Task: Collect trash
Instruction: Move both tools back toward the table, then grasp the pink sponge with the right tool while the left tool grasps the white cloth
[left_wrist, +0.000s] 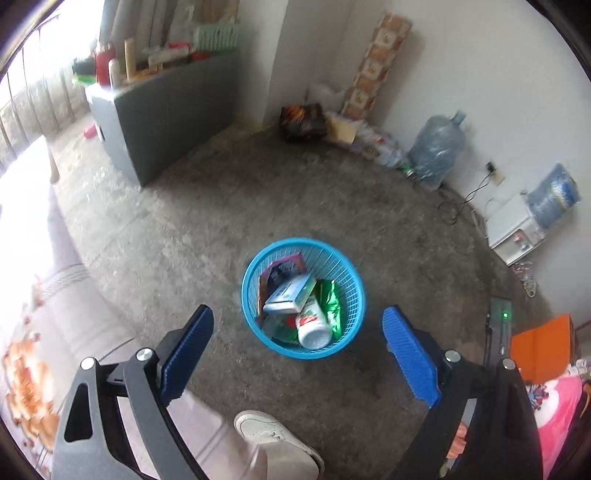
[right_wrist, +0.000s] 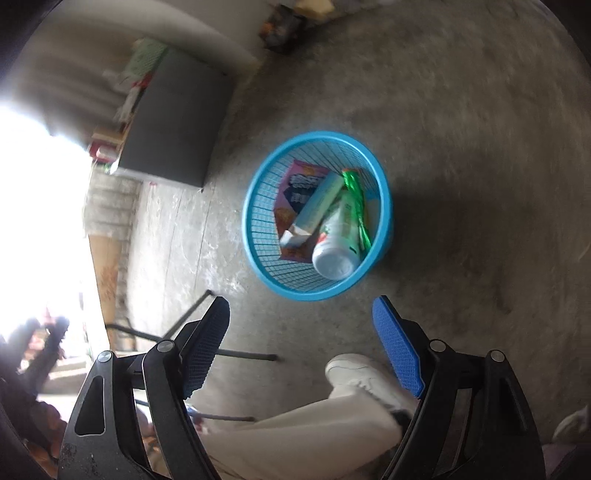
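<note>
The blue mesh basket (left_wrist: 341, 266) stands upright on the bare concrete floor (left_wrist: 207, 206), holding the trash: a white bottle (left_wrist: 314, 326) lying base-up against the near wall, a pale blue carton (left_wrist: 290, 293) slanted across it, a crumpled green wrapper (left_wrist: 332, 306) on the far side, and a purple packet (left_wrist: 282, 271) pressed against the mesh. What lies beneath these is hidden. The left tool (left_wrist: 297, 349) hangs above the basket with its blue pads spread wide and nothing between them; the right tool (right_wrist: 301, 347) is likewise spread and empty, the basket (right_wrist: 258, 221) just beyond its tips. A white shoe (right_wrist: 356, 373) and pale trouser leg cross the lower edge of both views. The right wrist view is smeared, so labels cannot be read. Further out, a grey bench (left_wrist: 155, 122) carries blurred clutter, a large water jug (left_wrist: 437, 147) leans by the white wall, and the window glare washes out the left side.
</note>
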